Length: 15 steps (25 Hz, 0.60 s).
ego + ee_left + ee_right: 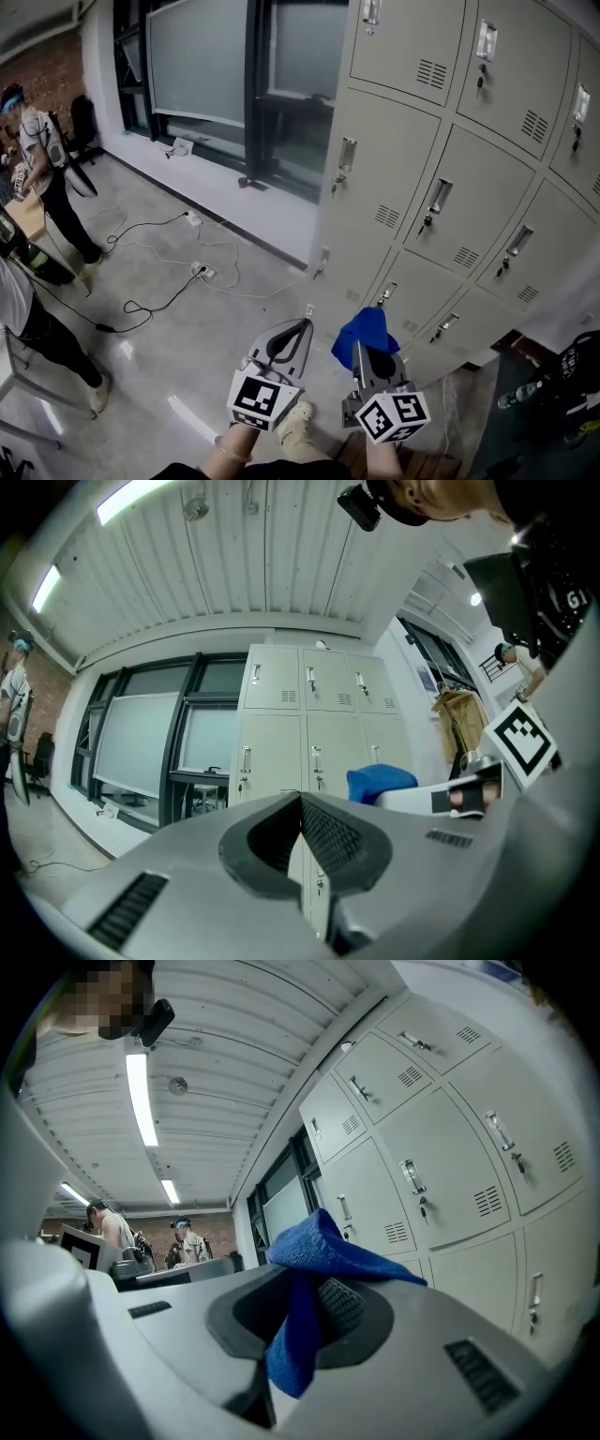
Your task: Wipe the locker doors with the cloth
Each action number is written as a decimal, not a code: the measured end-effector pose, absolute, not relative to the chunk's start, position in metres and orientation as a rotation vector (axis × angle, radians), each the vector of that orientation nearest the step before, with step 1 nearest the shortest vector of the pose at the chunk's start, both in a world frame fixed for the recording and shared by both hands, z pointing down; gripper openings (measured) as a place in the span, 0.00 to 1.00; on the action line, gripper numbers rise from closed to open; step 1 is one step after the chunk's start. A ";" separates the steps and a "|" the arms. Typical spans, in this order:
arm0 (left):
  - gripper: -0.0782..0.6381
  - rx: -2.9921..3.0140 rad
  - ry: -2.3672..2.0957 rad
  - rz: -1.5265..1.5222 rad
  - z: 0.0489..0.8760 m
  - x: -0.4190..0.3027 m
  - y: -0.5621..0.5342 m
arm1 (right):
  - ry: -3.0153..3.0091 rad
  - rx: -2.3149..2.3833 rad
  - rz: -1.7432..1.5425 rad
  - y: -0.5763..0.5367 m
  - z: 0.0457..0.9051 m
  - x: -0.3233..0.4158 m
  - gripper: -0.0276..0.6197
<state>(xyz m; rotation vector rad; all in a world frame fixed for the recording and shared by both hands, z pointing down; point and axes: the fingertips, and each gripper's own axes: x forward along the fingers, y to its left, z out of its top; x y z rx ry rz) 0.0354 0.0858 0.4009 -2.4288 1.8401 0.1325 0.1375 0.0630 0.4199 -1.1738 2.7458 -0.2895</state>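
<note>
Pale concrete floor (pixel 187 319) runs up to a tall bank of beige metal locker doors (pixel 412 178), seen from a head camera that looks steeply down.

Nearest, at the bottom edge, are two handheld grippers side by side, each with a marker cube. The left gripper (pixel 302 326) has its jaws pressed together with nothing between them. It points toward the lockers but seems to be only waiting, kept beside its partner and out of the way.

The right gripper (pixel 367 352) is clamped on a blue cloth (pixel 364 330). Its own camera shows the cloth (pixel 319 1251) pinched between the ribbed pads. One fold flops forward over the jaw tips and a tail hangs down below. Held like this, the soft fold would probably meet a door before the hard jaws do, which suits wiping.

The cloth is raised in front of the lower lockers and is not yet touching any door. Wiping looks about to begin.

Beyond the grippers, each door has a handle, a small lock and a vent. Further left, loose cables (pixel 169 253) trail across the floor toward dark-framed windows (pixel 202 66). At the far left a person (pixel 42 169) stands near a brick wall (pixel 47 66), well apart from the lockers.
</note>
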 end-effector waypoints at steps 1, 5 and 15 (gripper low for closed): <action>0.12 -2.428 1.842 0.133 0.399 0.032 0.073 | 2.744 -1.174 -0.284 0.049 0.417 0.135 0.14; 0.12 -2.426 1.848 0.129 0.395 0.017 0.014 | 2.742 -1.168 -0.267 -0.011 0.406 0.120 0.14; 0.12 -2.393 1.890 0.150 0.403 -0.020 -0.142 | 2.787 -1.151 -0.224 -0.164 0.409 0.073 0.14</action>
